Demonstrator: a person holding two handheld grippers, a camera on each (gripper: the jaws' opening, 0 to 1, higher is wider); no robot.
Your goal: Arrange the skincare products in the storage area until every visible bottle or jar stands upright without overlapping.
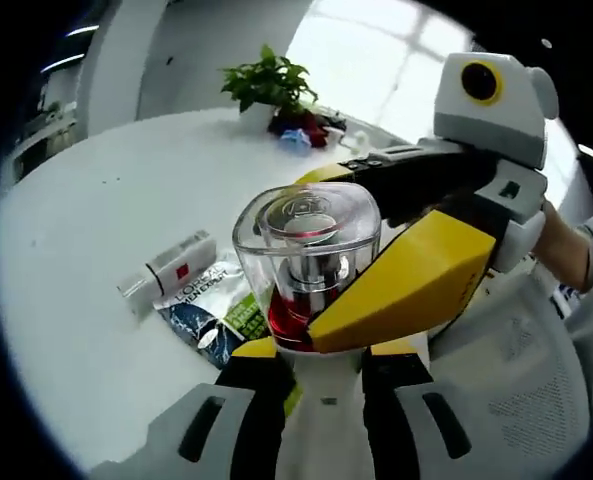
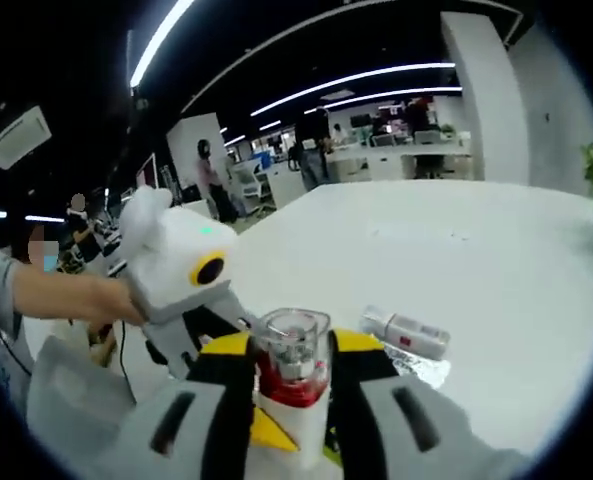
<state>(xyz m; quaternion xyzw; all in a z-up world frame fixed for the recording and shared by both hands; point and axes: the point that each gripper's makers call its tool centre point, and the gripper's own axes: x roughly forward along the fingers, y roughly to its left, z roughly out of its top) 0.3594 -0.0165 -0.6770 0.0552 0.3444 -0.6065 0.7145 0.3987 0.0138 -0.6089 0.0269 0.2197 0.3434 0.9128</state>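
- Clear-capped bottle [image 1: 306, 262] [image 2: 291, 362] with red base, upright, raised above white desk [image 1: 96, 220] [image 2: 476, 240].
- Left claw [image 1: 321, 350] clamped on its lower body; right claw [image 2: 291, 375] [image 1: 416, 270] also closed on it.
- White tube [image 1: 168, 270] [image 2: 406, 333] and sachets [image 1: 211, 315] lie flat on desk below.
- Potted plant [image 1: 268, 85] at far edge.

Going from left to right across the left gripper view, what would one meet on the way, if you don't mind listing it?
White tube → dark sachet → clear-capped bottle → right gripper → person's hand.
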